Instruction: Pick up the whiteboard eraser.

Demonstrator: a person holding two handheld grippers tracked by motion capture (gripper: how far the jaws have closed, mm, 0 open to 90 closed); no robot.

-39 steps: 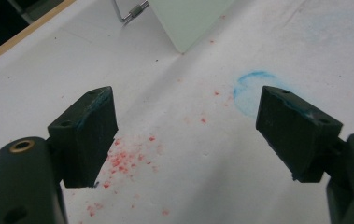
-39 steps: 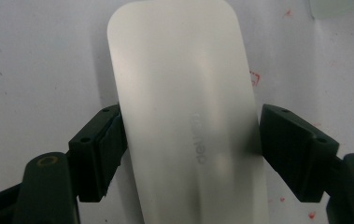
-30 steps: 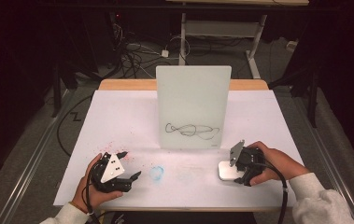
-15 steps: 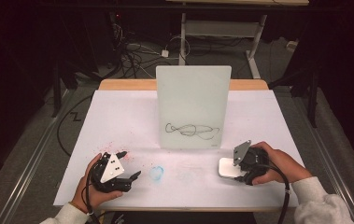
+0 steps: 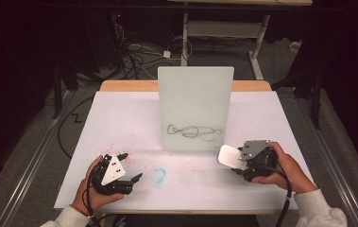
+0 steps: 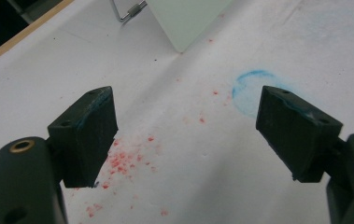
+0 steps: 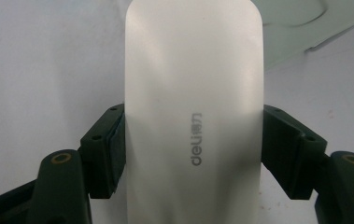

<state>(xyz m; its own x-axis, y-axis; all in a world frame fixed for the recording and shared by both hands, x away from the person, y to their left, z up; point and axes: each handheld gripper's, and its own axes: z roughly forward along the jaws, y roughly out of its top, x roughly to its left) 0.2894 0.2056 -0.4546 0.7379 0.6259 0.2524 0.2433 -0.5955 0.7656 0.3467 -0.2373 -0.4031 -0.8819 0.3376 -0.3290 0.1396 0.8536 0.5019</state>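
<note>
While the right gripper [image 5: 237,163] clamps the smooth white plastic eraser [image 7: 193,112] near the surface's right front corner, beside the upright whiteboard [image 5: 195,109], it may slip; the left gripper [image 5: 130,166] gapes empty.

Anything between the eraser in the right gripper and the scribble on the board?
Nothing visible. The right gripper holds the white eraser just in front of the board; only bare white table cover lies between it and the scribble.
</note>
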